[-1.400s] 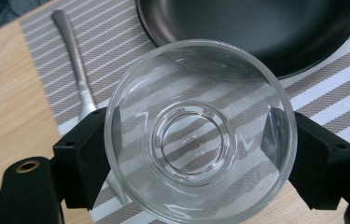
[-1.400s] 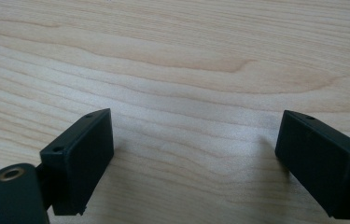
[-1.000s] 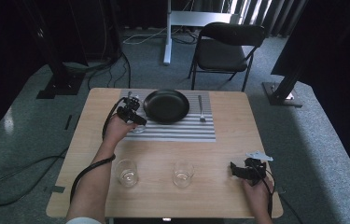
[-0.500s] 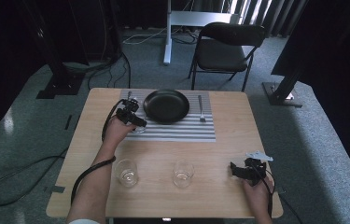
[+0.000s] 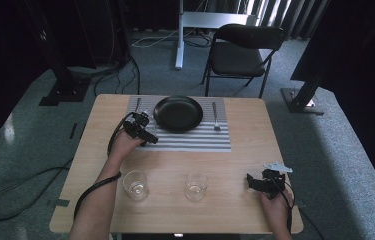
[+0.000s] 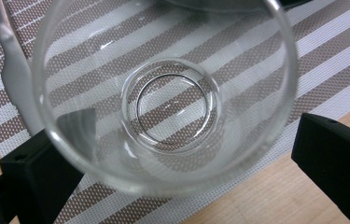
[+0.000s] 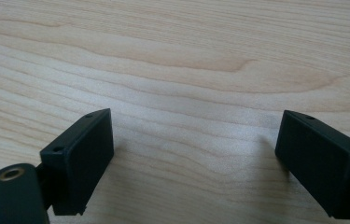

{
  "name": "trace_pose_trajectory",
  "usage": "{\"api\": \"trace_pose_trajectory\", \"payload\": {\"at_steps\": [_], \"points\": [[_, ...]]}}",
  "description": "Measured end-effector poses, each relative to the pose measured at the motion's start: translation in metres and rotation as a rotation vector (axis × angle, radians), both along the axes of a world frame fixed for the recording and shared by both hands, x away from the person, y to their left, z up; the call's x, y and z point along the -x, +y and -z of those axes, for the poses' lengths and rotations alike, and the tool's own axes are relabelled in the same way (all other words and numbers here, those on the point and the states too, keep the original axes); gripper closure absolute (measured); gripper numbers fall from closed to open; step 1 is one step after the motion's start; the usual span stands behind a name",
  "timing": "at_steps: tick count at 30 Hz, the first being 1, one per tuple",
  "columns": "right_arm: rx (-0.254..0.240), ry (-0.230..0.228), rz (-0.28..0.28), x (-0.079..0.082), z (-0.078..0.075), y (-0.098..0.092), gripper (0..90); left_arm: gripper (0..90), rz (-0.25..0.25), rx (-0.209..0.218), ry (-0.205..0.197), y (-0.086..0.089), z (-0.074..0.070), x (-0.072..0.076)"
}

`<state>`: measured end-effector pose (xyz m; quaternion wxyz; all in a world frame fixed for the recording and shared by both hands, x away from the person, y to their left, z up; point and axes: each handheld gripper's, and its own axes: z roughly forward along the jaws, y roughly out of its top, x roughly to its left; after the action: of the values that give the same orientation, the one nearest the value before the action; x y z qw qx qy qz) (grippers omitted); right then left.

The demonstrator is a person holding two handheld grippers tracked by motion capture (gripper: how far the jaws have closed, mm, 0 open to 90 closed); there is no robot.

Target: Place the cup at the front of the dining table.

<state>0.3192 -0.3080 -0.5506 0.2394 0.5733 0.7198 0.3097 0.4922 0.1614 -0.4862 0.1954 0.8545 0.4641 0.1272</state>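
Table [image 5: 255, 215] carries a place setting at its far edge: striped mat [image 5: 195, 142] with black plate [image 5: 178, 113] centred on it, fork [image 5: 215, 116] right of the plate, knife [image 5: 137, 105] left of it. It looks like a setting in progress, glassware going to the plate's near left.

Two glasses [image 5: 135, 184] [image 5: 196, 186] stand on the bare wood near the person, side by side but apart, probably waiting their turn.

A third glass [image 6: 163, 93] stands upright on the mat, just left of the plate and beside the knife, where a drinking glass belongs.

Left gripper [image 5: 142, 131] sits over that spot, forearm stretched forward from the bottom edge, wrist angled down. In the left gripper view its jaws have just been opening and now stand wide; the glass is between them, the right jaw well clear of the wall, the left jaw close behind the glass, contact unclear. Judged a release after placing.

Right gripper [image 5: 261, 182] rests low at the table's near right, hand behind it, pointing left across the wood. Its jaws are spread with nothing between them, idle and out of the way.
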Motion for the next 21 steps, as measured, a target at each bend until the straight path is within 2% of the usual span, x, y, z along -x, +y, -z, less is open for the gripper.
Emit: {"api": "trace_pose_trajectory", "payload": {"at_steps": [1,4,10,21], "points": [[0.0,0.0,0.0,0.0,0.0,0.0,10.9,0.1,-0.003,-0.002,-0.013,0.002,0.0,0.002],[0.0,0.0,0.001,0.0,0.0,0.0,10.9,0.1,-0.017,0.037,-0.021,0.007,-0.001,0.006],[0.0,0.0,0.0,0.0,0.0,0.0,10.9,0.1,-0.021,0.039,-0.008,0.017,0.003,0.014],[0.0,0.0,0.0,0.0,0.0,0.0,10.9,0.1,-0.035,0.056,-0.012,0.033,0.007,0.029]]}}
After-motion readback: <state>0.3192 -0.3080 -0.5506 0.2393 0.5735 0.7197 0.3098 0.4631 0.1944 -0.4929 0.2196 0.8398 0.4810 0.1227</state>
